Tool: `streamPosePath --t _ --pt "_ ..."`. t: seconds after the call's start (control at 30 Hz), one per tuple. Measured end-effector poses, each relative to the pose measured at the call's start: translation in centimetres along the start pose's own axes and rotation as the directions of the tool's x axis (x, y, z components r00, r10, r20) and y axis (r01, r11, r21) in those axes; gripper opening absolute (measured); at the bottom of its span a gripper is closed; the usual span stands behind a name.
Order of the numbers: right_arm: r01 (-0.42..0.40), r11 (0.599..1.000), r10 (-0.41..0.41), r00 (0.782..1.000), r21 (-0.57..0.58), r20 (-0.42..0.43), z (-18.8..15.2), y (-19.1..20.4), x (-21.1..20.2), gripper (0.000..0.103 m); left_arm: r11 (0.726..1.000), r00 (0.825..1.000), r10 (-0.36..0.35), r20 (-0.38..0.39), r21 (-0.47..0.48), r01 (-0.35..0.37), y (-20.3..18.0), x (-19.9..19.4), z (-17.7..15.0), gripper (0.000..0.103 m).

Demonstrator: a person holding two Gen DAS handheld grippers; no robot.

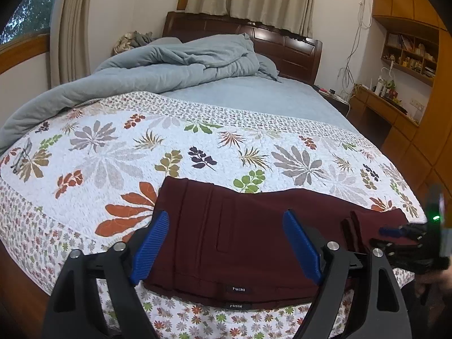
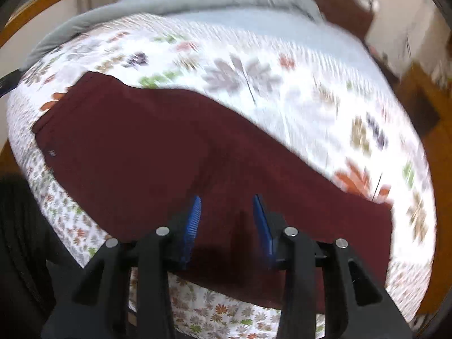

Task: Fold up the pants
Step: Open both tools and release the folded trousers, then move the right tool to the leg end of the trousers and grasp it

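One pair of pants (image 1: 240, 237) lengthwise left-right

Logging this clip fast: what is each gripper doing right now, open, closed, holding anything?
Left gripper: open wide, holding nothing, over the pants.
Right gripper: open, nothing between its fingers.

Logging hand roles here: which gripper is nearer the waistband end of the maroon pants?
Left. The left gripper hangs open right over the waistband; the right gripper, also open, is further along the pants, over the legs.
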State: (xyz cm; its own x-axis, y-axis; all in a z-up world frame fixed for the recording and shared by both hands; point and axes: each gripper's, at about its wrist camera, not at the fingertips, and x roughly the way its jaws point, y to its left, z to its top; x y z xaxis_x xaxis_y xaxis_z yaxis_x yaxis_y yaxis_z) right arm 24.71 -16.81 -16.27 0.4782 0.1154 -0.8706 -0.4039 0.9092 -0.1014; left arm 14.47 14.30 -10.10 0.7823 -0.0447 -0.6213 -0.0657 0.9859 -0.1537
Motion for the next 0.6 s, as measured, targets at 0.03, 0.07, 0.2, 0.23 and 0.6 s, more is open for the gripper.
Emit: streamPosePath --t 0.03,0.07,0.2,0.23,0.6 --pt "0.001 1.000 -0.001 1.000 -0.006 -0.018 -1.0 0.5 0.6 0.038 1.000 1.000 -0.004 -0.006 -0.002 0.004 0.1 0.1 -0.1 0.084" --pt "0.001 1.000 -0.002 1.000 -0.013 -0.028 -2.0 1.0 1.0 0.036 1.000 1.000 -0.006 -0.009 -0.003 0.006 0.1 0.2 -0.3 0.084" --pt "-0.023 0.999 0.022 1.000 -0.040 -0.006 -4.1 2.9 0.9 0.020 1.000 0.998 -0.026 -0.048 -0.014 0.026 0.3 1.0 -1.4 0.084" --pt "-0.038 0.999 0.038 0.999 -0.033 -0.001 -4.0 2.9 0.5 0.020 0.999 0.997 -0.033 -0.065 -0.016 0.032 0.2 1.4 -1.7 0.084" --pt "-0.203 0.979 0.205 0.978 0.035 -0.044 -4.1 0.4 -0.1 0.023 0.984 0.982 -0.154 -0.111 -0.105 0.142 0.3 1.5 -3.3 0.084"
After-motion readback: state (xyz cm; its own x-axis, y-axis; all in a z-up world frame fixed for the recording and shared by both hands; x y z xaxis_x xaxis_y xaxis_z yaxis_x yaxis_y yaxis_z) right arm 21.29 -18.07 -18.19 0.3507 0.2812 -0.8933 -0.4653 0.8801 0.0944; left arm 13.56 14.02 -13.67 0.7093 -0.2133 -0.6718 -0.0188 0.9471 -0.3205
